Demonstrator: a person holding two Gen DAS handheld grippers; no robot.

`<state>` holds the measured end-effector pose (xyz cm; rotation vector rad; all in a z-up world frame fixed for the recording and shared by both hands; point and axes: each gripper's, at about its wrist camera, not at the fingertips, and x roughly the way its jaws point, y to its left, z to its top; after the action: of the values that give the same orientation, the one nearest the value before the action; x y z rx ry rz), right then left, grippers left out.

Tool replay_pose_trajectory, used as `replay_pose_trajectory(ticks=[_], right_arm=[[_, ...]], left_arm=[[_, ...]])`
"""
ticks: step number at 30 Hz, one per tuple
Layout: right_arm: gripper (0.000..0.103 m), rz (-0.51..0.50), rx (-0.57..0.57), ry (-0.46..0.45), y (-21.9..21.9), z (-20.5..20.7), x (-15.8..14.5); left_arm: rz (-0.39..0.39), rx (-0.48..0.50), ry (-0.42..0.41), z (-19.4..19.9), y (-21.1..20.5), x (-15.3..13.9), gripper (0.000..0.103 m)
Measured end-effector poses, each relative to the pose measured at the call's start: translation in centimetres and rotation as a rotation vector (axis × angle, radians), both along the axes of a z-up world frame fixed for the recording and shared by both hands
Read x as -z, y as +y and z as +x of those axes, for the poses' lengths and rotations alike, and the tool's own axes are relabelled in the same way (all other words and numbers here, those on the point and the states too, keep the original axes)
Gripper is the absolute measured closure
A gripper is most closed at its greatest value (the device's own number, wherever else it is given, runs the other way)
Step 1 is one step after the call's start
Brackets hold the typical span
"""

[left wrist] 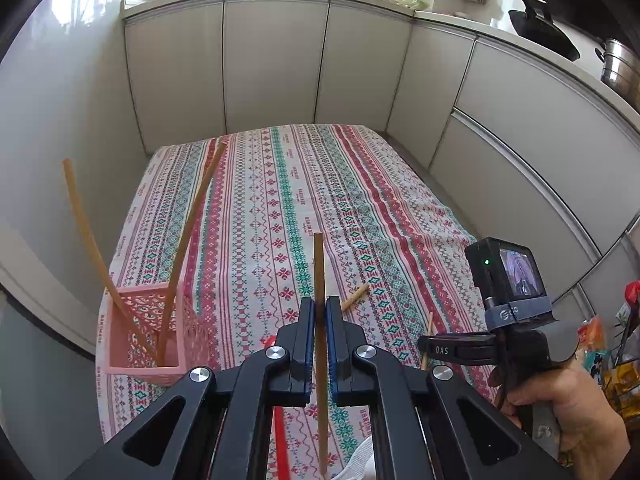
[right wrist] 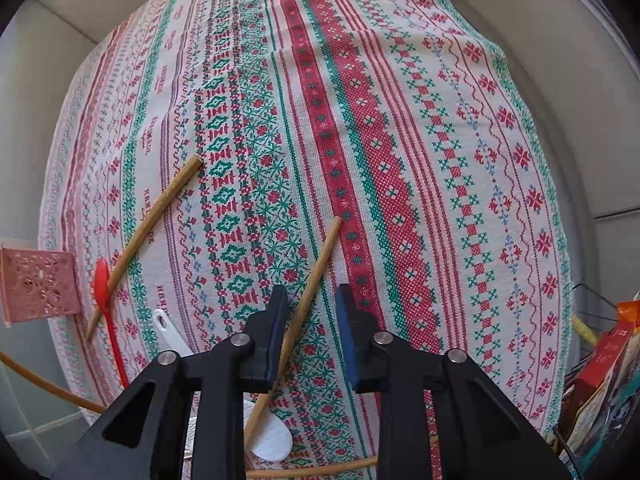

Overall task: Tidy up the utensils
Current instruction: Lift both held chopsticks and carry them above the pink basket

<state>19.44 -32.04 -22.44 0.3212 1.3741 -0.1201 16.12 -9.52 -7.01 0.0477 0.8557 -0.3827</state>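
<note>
1. Chopstick (left wrist: 319, 280) stands upright between the fingers of the left gripper (left wrist: 319, 312), which are closed tight on it, above the patterned tablecloth (left wrist: 280, 200) on the counter.
2. Pink basket (left wrist: 148, 336) sits at the near left edge of the counter, and two more chopsticks (left wrist: 188, 248) lean inside it, crossing low down and spreading apart at the top.
3. Right gripper (right wrist: 310, 320), seen from its own camera, points steeply down at the cloth; its fingers (right wrist: 276, 332) straddle a chopstick lying on the cloth (right wrist: 316, 276), and a gap shows on both sides of the stick, so the pads are not yet pressing on it.
4. Another loose chopstick (right wrist: 156, 216) lies to the left on the cloth, its lower end crossing a red spoon (right wrist: 105, 292).
5. White spoon (right wrist: 170, 332) lies just beside the red one, partly hidden by the gripper body.
6. A hand (left wrist: 568, 412) wraps the handle of the right gripper at the right of the left-wrist view.
7. Grey cabinet doors (left wrist: 276, 60) close in the far side of the counter.
</note>
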Motion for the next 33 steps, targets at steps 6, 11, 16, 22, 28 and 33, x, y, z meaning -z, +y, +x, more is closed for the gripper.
replay_pose_trajectory(ticks=[6, 11, 16, 22, 28, 33], right_arm=[[0.097, 0.071, 0.020, -0.037, 0.0, 1.0, 0.2], [0.098, 0.170, 0.035, -0.083, -1.5, 0.3, -1.0], [0.098, 0.192, 0.010, -0.175, -1.6, -1.8, -4.5], [0.098, 0.192, -0.023, -0.340, -1.6, -5.7, -10.7], [0.098, 0.129, -0.051, -0.549, 0.0, -8.5, -17.3], [0.098, 0.155, -0.064, -0.672, 1.1, -9.8, -20.8]], left_arm=[[-0.015, -0.019, 0.005, 0.0, 1.1, -0.2, 0.097], [-0.018, -0.024, -0.011, -0.6, 1.8, -0.8, 0.097], [-0.034, -0.032, -0.041, -1.3, 2.5, -2.0, 0.097], [-0.061, -0.053, -0.114, -2.9, 3.9, -4.6, 0.098], [-0.101, -0.079, -0.227, -5.2, 6.0, -8.6, 0.098], [-0.108, -0.120, -0.348, -7.3, 8.2, -11.9, 0.098]])
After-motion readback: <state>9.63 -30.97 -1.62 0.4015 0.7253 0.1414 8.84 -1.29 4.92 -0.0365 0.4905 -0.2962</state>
